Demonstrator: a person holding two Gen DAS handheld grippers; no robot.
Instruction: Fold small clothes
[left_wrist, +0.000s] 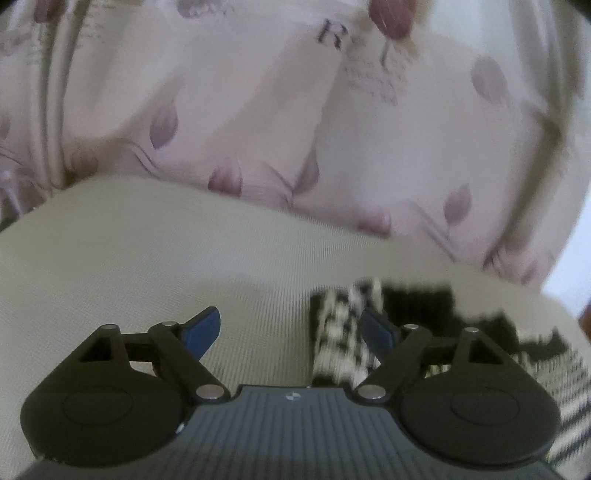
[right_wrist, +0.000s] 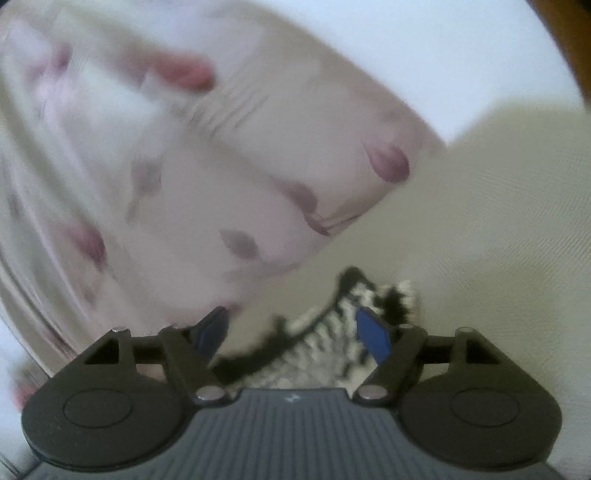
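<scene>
Black-and-white patterned garment (left_wrist: 343, 332) — blurred, lying on cream cloth (left_wrist: 147, 258).

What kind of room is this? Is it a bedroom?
Probably a bedroom, or at least a bed. A pink quilt printed with purple leaves lies bunched on a ribbed cream sheet, and a small black-and-white patterned garment waits there for folding.

The cream cover (left_wrist: 147, 258) at lower left is matt cloth with a fine ribbed weave. The pink leaf-print sheet (left_wrist: 258, 110) across the top looks smooth and soft. The black-and-white garment (right_wrist: 317, 350) looks knitted and fuzzy. The left gripper (left_wrist: 291, 328) is matt black plastic with shiny metal pins.
</scene>
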